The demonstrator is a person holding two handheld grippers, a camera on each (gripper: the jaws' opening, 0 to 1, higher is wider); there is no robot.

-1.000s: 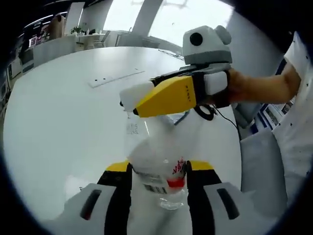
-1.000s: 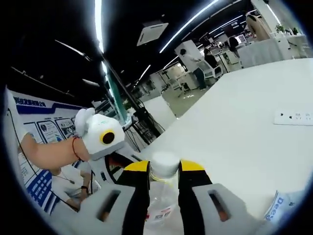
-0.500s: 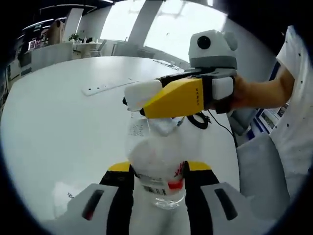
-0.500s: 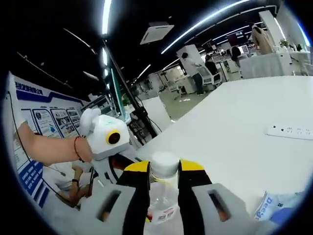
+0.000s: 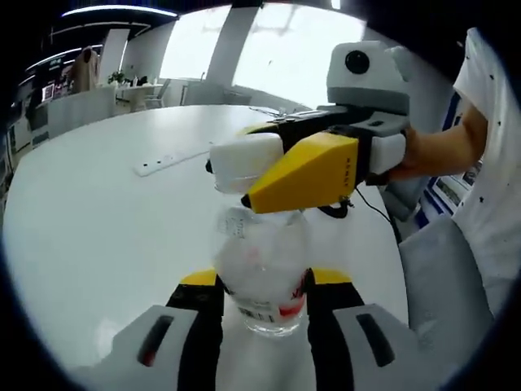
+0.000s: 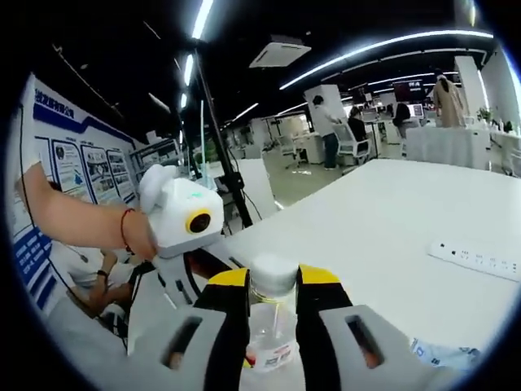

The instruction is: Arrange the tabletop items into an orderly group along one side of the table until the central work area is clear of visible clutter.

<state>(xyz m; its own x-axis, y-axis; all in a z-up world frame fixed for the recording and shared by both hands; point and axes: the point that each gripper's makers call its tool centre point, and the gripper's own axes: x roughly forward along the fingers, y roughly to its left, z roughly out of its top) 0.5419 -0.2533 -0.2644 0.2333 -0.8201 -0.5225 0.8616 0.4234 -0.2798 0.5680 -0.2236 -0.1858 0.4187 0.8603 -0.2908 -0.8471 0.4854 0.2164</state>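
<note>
A clear plastic bottle (image 5: 262, 265) with a red-and-white label is held off the white table (image 5: 106, 220). My left gripper (image 5: 264, 285) is shut on its lower body, yellow-tipped jaws on either side. My right gripper (image 5: 244, 167) reaches in from the right and is clamped over the bottle's top. In the right gripper view, the white cap (image 6: 273, 270) sits between the jaws of my right gripper (image 6: 273, 283), with the bottle (image 6: 273, 342) below it. The left gripper (image 6: 195, 257) is seen there at the left, held by a hand.
A white power strip (image 5: 167, 161) lies on the table further out, also seen as power strip (image 6: 476, 259). A blue-printed packet (image 6: 444, 356) lies at the lower right. A person's arm and white shirt (image 5: 488, 163) stand at the right. Desks and people (image 6: 326, 122) fill the room beyond.
Both views have swung a little as the hands moved together. The bottle stays gripped at both ends. The blue packet has slid toward the lower edge of the right gripper view.
</note>
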